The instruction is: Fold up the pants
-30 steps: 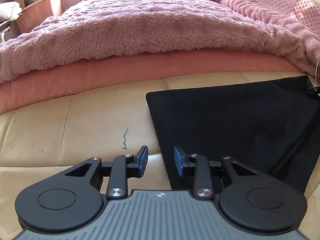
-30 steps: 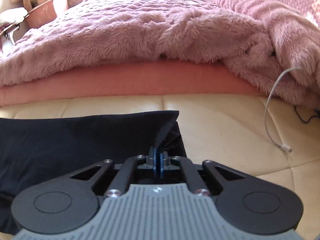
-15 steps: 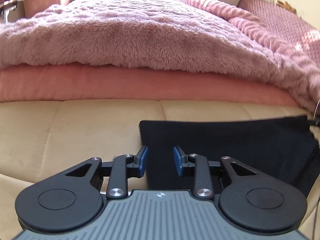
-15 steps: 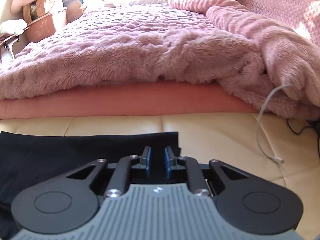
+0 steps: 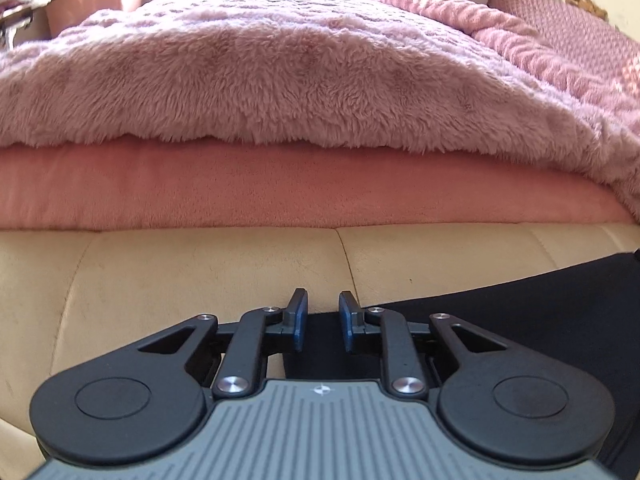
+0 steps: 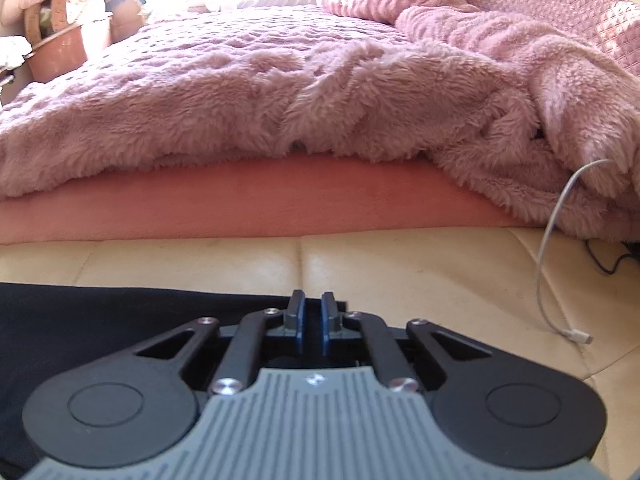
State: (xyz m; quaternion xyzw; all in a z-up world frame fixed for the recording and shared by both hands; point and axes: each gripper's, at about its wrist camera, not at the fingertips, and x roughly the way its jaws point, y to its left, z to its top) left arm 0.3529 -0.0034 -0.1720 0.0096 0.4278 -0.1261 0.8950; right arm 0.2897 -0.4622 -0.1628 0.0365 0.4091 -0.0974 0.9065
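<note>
The black pants (image 6: 100, 320) lie flat on the cream bench cushion (image 5: 180, 272) before the bed. Left claw (image 5: 323, 322) and right claw (image 6: 311, 316) gape narrowly, empty; pinch both near corners evenly before lifting.

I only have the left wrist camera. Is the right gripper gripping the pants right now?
Observer: No. The right gripper is open, with a narrow gap between its fingers, at the right end of the black pants.
Operator: Anything lying near it on that side?
Observer: Yes. A white cable hangs from the pink blanket onto the cream cushion. Its plug lies to the right of the gripper, apart from the pants.
</note>
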